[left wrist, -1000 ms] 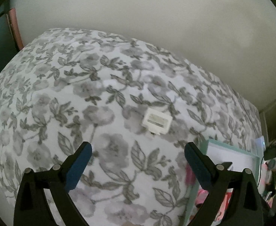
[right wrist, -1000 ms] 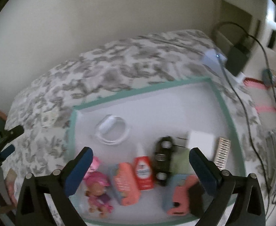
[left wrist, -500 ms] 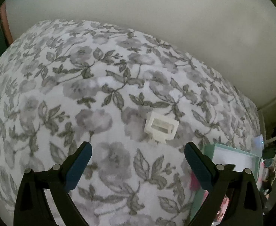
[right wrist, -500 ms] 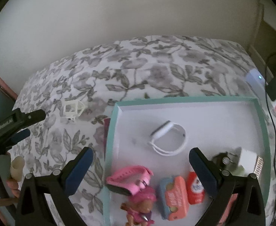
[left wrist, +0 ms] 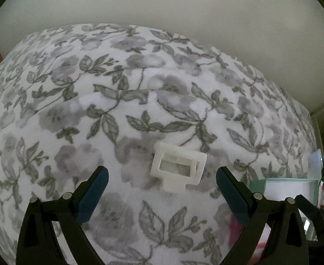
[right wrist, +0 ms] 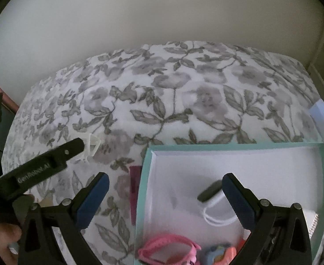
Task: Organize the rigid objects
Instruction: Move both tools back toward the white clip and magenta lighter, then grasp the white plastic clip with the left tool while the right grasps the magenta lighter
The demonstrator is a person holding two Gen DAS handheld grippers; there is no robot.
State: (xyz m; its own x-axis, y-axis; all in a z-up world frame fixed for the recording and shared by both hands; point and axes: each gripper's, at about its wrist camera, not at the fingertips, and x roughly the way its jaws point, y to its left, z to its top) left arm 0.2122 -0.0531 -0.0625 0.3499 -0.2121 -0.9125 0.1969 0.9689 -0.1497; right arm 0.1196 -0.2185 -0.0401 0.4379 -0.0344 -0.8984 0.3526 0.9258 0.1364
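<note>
White clip (left wrist: 177,167), grey-floral bedspread (left wrist: 139,101), teal-rimmed box (right wrist: 228,149), pink band (right wrist: 168,248)

In the right wrist view, the left gripper's finger (right wrist: 51,161) covers part of the white frame (right wrist: 91,142), and the rest of that frame is blurred. The box (right wrist: 146,176) runs off the bottom edge, its near wall unseen. The pink band (right wrist: 168,249) and the orange and blue toy (right wrist: 219,251) are cut by the bottom edge and motion-blurred. The right finger (right wrist: 239,201) hides part of the white band (right wrist: 217,216). A dark red strip (right wrist: 134,190) beside the box is too smeared to identify.

In the left wrist view, the box (left wrist: 292,180) is mostly behind the right finger (left wrist: 232,196), and a pink blur (left wrist: 234,231) below it cannot be identified.
</note>
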